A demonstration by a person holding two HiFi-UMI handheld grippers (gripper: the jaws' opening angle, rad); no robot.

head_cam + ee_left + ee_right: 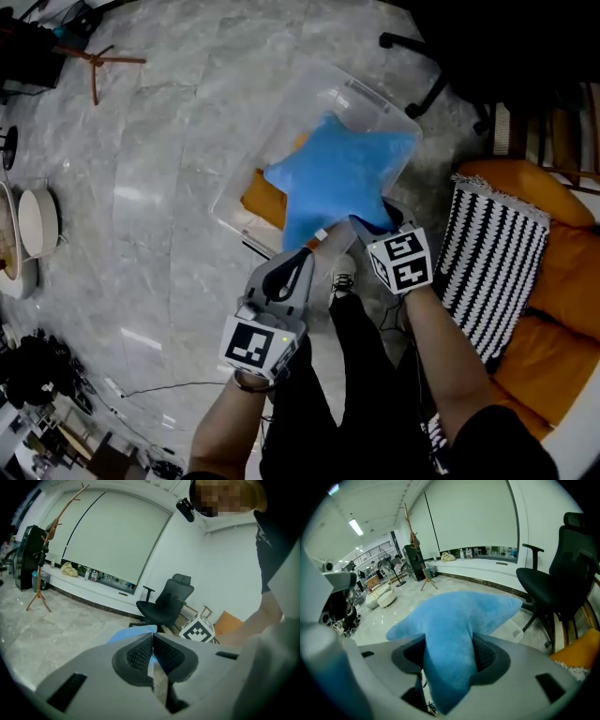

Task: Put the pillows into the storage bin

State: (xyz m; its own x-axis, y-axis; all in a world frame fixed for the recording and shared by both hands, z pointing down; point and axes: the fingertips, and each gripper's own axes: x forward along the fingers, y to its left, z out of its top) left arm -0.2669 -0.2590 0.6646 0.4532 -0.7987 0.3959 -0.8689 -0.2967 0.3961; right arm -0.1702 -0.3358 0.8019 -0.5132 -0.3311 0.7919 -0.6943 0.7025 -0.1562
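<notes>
A blue star-shaped pillow (337, 173) hangs over the clear storage bin (230, 202), where an orange pillow (262, 199) lies inside. My right gripper (364, 225) is shut on one arm of the blue pillow (454, 616), which bulges out between the pads of that gripper (450, 656). My left gripper (314, 247) holds the pillow's near edge. In the left gripper view its jaws (152, 651) are pressed together on a thin white and blue strip, and the blue pillow (133, 632) shows just beyond.
A black-and-white striped pillow (492, 262) leans on an orange sofa (562, 281) at the right. A black office chair (422, 47) stands behind the bin. A wooden coat stand (94, 61) and white round stools (37, 220) are at the left. The person's black-trousered legs (356, 375) are below.
</notes>
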